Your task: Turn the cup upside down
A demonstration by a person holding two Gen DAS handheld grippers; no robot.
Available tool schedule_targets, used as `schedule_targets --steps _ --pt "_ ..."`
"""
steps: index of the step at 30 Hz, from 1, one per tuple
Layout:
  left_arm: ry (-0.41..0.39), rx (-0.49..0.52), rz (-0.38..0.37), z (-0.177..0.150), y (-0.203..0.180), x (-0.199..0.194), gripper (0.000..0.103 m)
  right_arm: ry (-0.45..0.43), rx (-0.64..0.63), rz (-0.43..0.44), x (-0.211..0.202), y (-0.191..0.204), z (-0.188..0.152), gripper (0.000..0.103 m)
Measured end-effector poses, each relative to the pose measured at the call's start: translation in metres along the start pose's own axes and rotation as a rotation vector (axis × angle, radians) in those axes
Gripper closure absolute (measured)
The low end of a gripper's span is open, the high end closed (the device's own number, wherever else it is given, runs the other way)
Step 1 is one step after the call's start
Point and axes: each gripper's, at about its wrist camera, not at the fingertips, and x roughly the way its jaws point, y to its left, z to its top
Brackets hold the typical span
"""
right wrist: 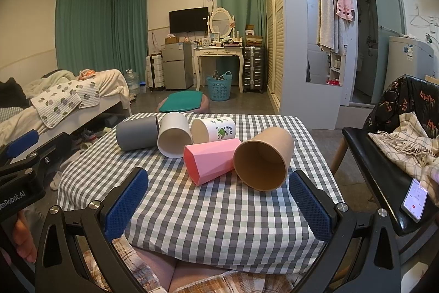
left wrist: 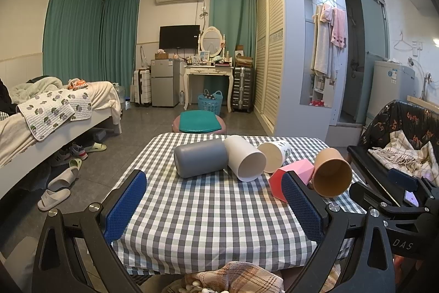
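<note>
Several cups lie on their sides on the checked tablecloth (left wrist: 208, 210) (right wrist: 219, 210): a grey cup (left wrist: 201, 161) (right wrist: 137, 133), a white cup (left wrist: 244, 161) (right wrist: 174, 135), a white printed cup (left wrist: 275, 155) (right wrist: 216, 129), a pink faceted cup (left wrist: 292, 175) (right wrist: 211, 159) and a brown cup (left wrist: 332, 175) (right wrist: 263, 158). My left gripper (left wrist: 214, 205) is open and empty above the near table, short of the cups. My right gripper (right wrist: 218, 206) is open and empty, just short of the pink and brown cups.
A bed (left wrist: 41, 111) stands at the left with slippers (left wrist: 55, 191) on the floor. A chair (right wrist: 384, 155) with a scarf and a phone (right wrist: 414, 199) is at the right. A round stool (left wrist: 199, 122) sits beyond the table's far edge.
</note>
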Motion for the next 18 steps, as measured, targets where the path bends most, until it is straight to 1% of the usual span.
schedule_targets --steps 18 --pt "0.001 0.001 -0.001 -0.0010 -0.0004 0.0007 0.001 0.003 -0.001 0.001 0.0008 0.0012 0.0006 0.000"
